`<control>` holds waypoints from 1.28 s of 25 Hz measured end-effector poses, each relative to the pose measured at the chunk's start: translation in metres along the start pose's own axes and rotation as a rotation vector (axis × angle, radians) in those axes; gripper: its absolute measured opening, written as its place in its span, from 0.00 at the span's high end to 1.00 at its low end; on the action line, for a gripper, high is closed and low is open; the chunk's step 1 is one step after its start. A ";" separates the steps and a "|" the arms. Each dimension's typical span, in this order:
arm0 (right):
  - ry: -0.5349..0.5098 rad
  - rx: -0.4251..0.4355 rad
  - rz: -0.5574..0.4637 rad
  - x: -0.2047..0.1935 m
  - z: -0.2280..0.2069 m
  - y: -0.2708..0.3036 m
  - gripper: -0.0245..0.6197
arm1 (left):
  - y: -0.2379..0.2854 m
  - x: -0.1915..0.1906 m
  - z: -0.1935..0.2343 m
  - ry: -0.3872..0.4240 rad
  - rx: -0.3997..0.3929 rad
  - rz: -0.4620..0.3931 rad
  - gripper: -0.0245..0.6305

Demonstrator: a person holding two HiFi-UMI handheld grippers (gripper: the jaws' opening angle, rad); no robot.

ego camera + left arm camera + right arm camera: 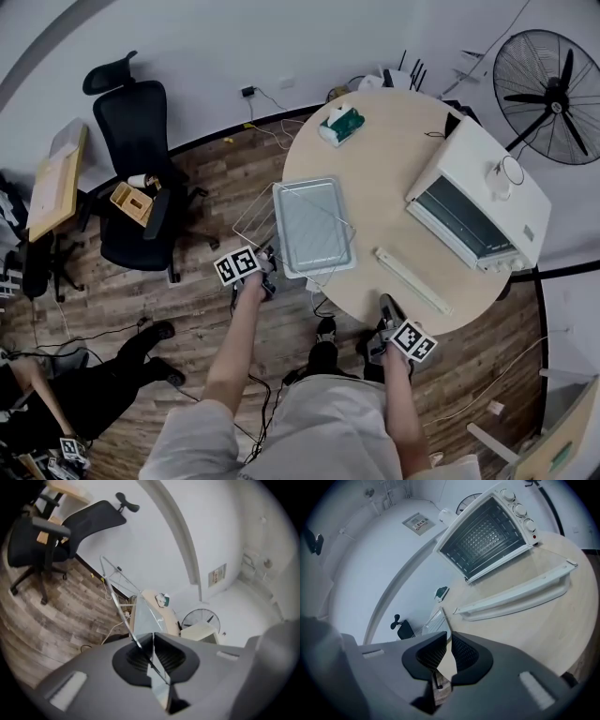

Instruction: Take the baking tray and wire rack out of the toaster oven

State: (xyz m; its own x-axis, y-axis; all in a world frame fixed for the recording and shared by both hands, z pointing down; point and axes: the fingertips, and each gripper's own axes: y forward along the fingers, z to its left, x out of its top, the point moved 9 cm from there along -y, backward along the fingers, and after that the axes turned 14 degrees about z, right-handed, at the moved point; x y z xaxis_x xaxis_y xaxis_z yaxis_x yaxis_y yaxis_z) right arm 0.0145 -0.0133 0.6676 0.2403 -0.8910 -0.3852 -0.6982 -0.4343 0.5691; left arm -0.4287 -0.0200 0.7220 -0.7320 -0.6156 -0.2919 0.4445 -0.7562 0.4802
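The silver baking tray [314, 227] lies flat on the round table [375, 169], on top of the wire rack [251, 217], which juts out past the table's left edge. My left gripper [269, 273] is at their near left corner, shut on a wire of the rack [112, 585]; the tray [146, 616] shows just beyond the jaws [153, 637]. The white toaster oven [480, 192] stands at the right, its glass door [520, 585] folded down, its cavity [483, 538] bare. My right gripper [385, 307] hovers at the table's near edge, shut and holding nothing [449, 637].
A green tissue pack [340, 124] sits at the table's far side. A standing fan [548, 94] is behind the oven. A black office chair [141, 178] stands to the left on the wooden floor. A person's legs [112, 370] and cables lie at lower left.
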 end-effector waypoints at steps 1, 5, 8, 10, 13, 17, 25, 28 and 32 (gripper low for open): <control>0.000 -0.001 -0.001 0.001 0.000 0.000 0.91 | 0.001 0.002 -0.002 0.041 0.029 0.009 0.87; 0.000 -0.009 -0.009 0.003 -0.003 -0.003 0.91 | 0.004 0.009 -0.005 0.153 0.131 0.045 0.83; 0.004 -0.015 -0.012 0.003 -0.005 -0.005 0.91 | 0.008 0.010 -0.002 0.211 0.220 0.111 0.81; 0.005 -0.016 -0.013 0.004 -0.006 -0.006 0.91 | 0.010 0.011 0.000 0.232 0.271 0.150 0.78; 0.005 -0.021 -0.017 0.006 -0.009 -0.010 0.91 | 0.014 0.012 0.002 0.222 0.303 0.167 0.77; 0.010 -0.029 -0.021 0.007 -0.012 -0.015 0.91 | 0.019 0.013 0.001 0.238 0.350 0.191 0.71; 0.019 -0.031 -0.026 0.006 -0.019 -0.020 0.91 | 0.033 0.011 0.002 0.195 0.316 0.193 0.48; 0.020 -0.033 -0.026 0.006 -0.020 -0.022 0.91 | 0.037 0.008 0.007 0.175 0.300 0.192 0.46; 0.022 -0.038 -0.027 0.007 -0.021 -0.025 0.91 | 0.044 0.006 0.009 0.147 0.266 0.199 0.36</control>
State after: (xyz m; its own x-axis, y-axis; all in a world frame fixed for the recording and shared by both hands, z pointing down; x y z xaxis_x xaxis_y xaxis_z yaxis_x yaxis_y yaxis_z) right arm 0.0476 -0.0112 0.6663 0.2742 -0.8813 -0.3848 -0.6650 -0.4628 0.5862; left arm -0.4179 -0.0550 0.7495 -0.5539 -0.7850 -0.2774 0.4069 -0.5459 0.7324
